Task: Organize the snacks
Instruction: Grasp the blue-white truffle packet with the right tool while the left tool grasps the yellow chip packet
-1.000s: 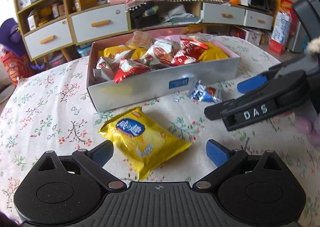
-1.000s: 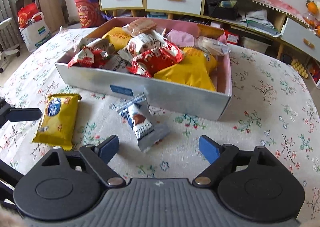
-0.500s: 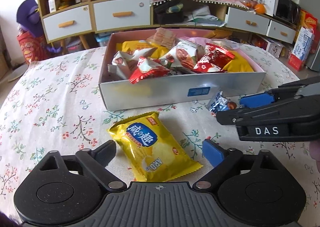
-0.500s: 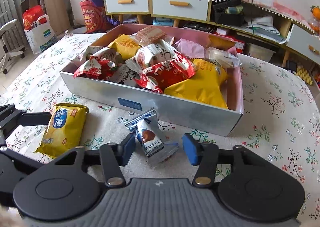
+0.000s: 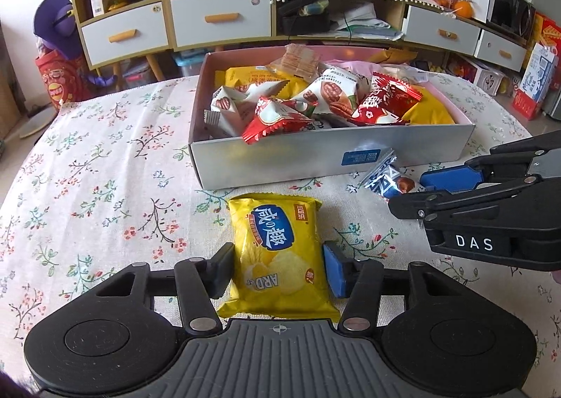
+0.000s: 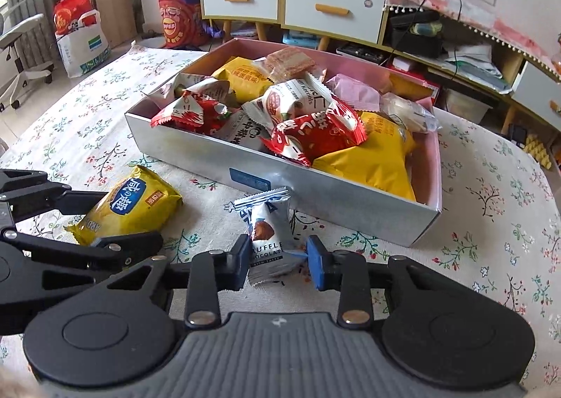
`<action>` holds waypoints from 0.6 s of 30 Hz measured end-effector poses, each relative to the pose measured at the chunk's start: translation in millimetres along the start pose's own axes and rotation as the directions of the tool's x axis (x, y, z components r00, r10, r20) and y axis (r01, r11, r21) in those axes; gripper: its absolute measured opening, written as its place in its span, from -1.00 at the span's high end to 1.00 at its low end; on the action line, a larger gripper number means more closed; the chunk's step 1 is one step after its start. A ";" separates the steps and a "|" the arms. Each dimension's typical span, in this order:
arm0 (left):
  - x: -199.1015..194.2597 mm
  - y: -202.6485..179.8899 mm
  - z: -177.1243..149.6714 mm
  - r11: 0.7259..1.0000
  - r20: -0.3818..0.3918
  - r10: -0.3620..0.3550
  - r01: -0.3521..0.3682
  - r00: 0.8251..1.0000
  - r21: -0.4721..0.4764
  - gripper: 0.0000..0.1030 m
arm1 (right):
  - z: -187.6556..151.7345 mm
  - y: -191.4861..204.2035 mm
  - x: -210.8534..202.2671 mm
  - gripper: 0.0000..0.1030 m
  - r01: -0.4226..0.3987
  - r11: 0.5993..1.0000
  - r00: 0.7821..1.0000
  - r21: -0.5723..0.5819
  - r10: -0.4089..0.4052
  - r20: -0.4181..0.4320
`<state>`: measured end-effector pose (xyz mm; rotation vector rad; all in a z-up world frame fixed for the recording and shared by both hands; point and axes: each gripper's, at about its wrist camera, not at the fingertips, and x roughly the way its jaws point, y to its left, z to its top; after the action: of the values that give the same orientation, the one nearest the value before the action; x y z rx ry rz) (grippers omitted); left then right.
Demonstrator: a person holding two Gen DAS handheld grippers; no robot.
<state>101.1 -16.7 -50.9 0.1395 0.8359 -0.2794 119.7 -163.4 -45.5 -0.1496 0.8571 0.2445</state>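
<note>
Snacks outside the box lie lengthwise between the fingers, we find: yellow pack clamped in the left gripper, truffle packet pinched in the right gripper, box directly ahead.

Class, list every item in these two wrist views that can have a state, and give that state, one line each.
left gripper: jaws shut on yellow cracker pack.
yellow cracker pack: sealed, flat on tablecloth.
right gripper: jaws shut on truffle chocolate packet.
truffle chocolate packet: sealed, lying on tablecloth.
snack box: open-topped, piled with snacks.
cabinet drawers: closed.
</note>
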 end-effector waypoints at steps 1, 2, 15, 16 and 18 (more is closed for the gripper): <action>-0.4 0.1 0.5 1.000 -0.001 0.001 -0.001 1.000 0.002 0.03 | 0.5 0.6 0.0 0.40 -0.001 1.000 1.000 -0.002 0.001 -0.001; -0.6 -0.1 0.8 1.000 -0.004 0.000 0.000 1.000 0.005 0.03 | 0.7 1.2 -0.4 0.40 -0.003 1.000 1.000 -0.004 0.003 -0.001; -9.1 -2.1 5.4 0.999 -0.004 -0.015 0.015 1.000 0.031 0.04 | 6.5 8.1 -10.4 0.41 -0.016 1.000 1.000 -0.016 0.016 0.008; -10.0 -1.8 5.4 0.999 -0.002 -0.016 0.016 1.000 0.033 0.04 | 6.9 8.1 -11.6 0.41 -0.016 1.000 1.000 -0.016 0.016 0.010; -12.2 -1.2 6.1 0.999 0.001 -0.025 0.025 1.000 0.038 0.04 | 7.8 7.8 -14.8 0.41 -0.018 1.000 1.000 -0.015 0.018 0.016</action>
<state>97.3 -16.9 -37.7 0.1649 0.8310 -0.3189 113.9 -156.4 -29.4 -0.1536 0.8406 0.2686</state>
